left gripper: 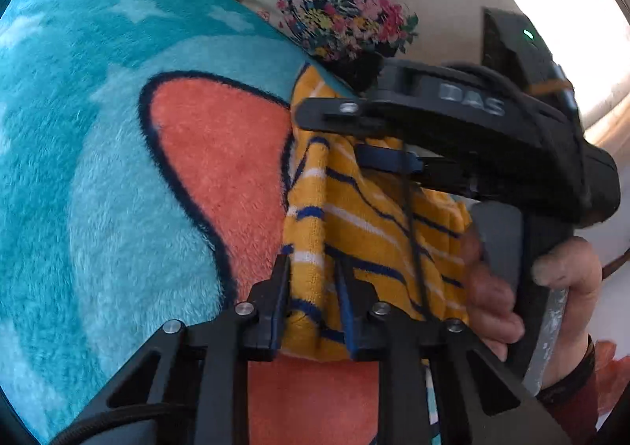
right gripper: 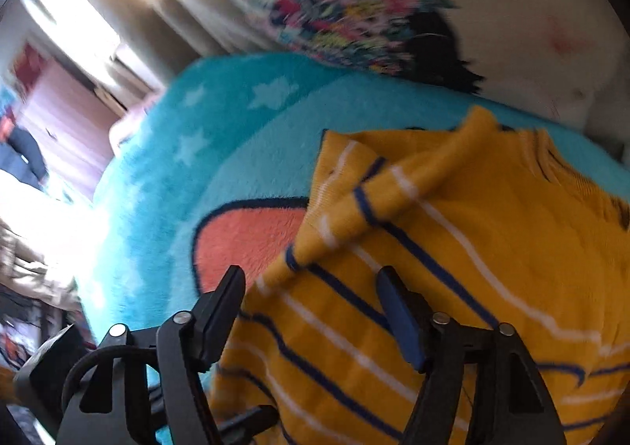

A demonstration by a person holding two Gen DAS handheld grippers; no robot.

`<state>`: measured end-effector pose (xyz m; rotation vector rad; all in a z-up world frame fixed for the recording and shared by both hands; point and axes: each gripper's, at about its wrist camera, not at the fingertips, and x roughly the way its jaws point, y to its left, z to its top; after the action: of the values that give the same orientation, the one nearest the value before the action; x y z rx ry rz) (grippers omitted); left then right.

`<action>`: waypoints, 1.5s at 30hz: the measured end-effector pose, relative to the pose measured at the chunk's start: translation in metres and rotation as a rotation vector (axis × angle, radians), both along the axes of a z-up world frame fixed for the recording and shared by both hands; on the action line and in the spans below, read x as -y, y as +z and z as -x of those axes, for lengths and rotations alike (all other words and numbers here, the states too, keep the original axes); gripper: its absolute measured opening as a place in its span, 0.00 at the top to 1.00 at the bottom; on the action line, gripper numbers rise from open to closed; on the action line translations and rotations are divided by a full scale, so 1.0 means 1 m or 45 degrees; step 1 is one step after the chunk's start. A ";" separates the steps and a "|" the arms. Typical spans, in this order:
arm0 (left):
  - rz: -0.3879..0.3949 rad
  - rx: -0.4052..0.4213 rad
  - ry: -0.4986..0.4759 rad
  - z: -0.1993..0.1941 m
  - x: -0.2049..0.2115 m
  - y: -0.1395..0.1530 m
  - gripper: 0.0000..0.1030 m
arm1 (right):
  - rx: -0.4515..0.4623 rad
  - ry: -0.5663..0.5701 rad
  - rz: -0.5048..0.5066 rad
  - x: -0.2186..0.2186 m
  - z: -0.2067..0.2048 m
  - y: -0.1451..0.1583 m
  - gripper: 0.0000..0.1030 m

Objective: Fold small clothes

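A small yellow garment (left gripper: 354,224) with navy and white stripes hangs bunched over a fluffy turquoise blanket (left gripper: 78,130) that bears an orange patch. My left gripper (left gripper: 313,287) is shut on a fold of its lower edge. In the left wrist view my right gripper (left gripper: 378,134) reaches in from the right above the garment's top. In the right wrist view the garment (right gripper: 453,248) fills the lower right, one sleeve folded across it. My right gripper (right gripper: 311,311) stands wide open there, its fingers astride the cloth without pinching it.
A cream pillow with a bright floral print (left gripper: 338,12) lies beyond the blanket (right gripper: 220,122), and it also shows in the right wrist view (right gripper: 354,12). A bright window and room clutter (right gripper: 59,91) lie to the left.
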<state>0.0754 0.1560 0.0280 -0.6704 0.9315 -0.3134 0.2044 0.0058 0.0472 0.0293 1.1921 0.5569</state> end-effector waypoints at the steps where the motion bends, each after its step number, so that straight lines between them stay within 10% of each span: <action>1: 0.012 0.003 0.013 0.001 -0.001 0.000 0.84 | 0.010 0.023 0.046 -0.010 -0.002 -0.002 0.21; 7: 0.029 0.009 0.051 0.009 -0.001 0.001 0.89 | 0.121 0.165 0.411 -0.055 0.006 -0.019 0.20; 12: 0.038 0.031 0.048 0.017 0.007 0.011 0.89 | 0.313 0.180 0.618 -0.060 0.025 -0.020 0.76; 21: -0.008 0.179 -0.059 0.046 0.061 0.071 0.87 | 0.367 0.030 0.213 0.023 0.043 0.039 0.84; 28: -0.022 0.298 -0.207 0.073 0.105 0.097 0.50 | 0.403 -0.266 -0.042 0.140 0.063 0.069 0.85; 45: -0.185 0.040 -0.352 0.013 0.207 0.043 0.47 | 0.221 -0.646 -0.188 0.324 0.086 -0.003 0.80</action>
<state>0.0621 -0.0510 0.0712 -0.4015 1.0075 -0.4949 0.1189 -0.3178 0.0441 0.3910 0.9253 0.1928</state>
